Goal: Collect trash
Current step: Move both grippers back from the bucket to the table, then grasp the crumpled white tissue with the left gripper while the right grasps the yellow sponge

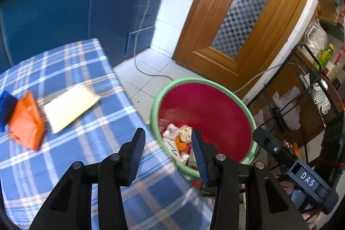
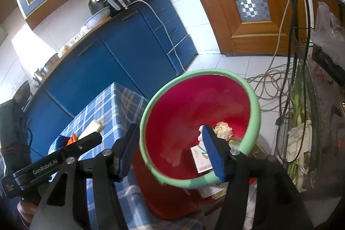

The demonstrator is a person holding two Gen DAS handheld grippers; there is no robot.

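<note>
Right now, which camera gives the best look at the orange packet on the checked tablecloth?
The left wrist view: the orange packet lies fully visible, though blurred, beside a blue item. In the right wrist view only an orange sliver peeks out behind the left gripper's body.

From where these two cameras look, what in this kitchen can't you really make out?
- Orange packet and pale flat item on the checked table: left wrist view, motion-blurred, no print readable.
- Bottom of the red bin: both views, partly behind gripper fingers and its green rim.
- Blue item: cut off by the left view's edge.
- The box in the bin: print too small.
</note>
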